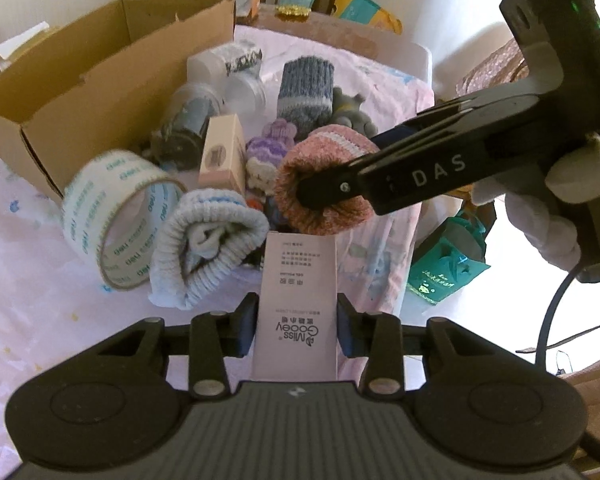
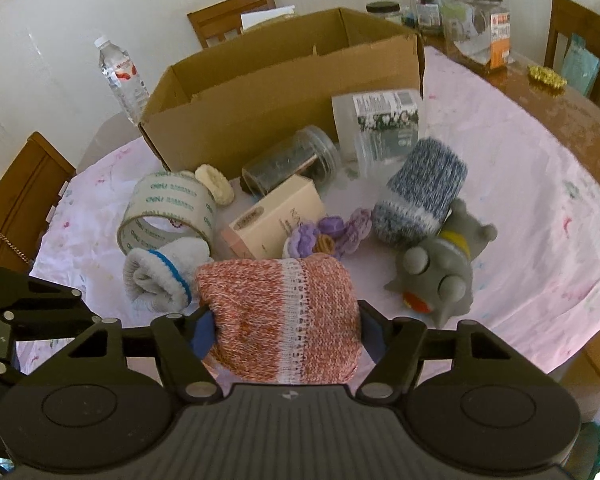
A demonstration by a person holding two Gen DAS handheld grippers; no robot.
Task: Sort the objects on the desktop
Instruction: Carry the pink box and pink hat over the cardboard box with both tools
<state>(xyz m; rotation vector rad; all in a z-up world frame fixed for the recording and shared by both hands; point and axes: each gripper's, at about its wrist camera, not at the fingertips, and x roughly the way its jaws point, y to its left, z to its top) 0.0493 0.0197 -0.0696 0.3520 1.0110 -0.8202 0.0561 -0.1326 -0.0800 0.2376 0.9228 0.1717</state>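
In the left wrist view my left gripper (image 1: 296, 322) is shut on a pale pink carton (image 1: 296, 276) printed "Miss Gooey", held upright just above the pink tablecloth (image 1: 28, 260). My right gripper (image 2: 286, 332) is shut on a rolled pink-and-red knitted sock (image 2: 284, 304), with a blue pad pressed against each side. The left wrist view shows the same sock (image 1: 320, 160) with the right gripper's black fingers (image 1: 324, 196) reaching in from the right. A gloved hand (image 1: 540, 208) holds that gripper.
An open cardboard box (image 2: 280, 92) stands behind the pile. Around the sock lie a tape roll (image 2: 168, 212), a white-and-blue sock roll (image 2: 160, 276), a beige carton (image 2: 276, 216), purple knitted pieces (image 2: 332, 232), a blue-grey sock roll (image 2: 420, 196), a grey toy (image 2: 440, 276) and a clear jar (image 2: 292, 164).
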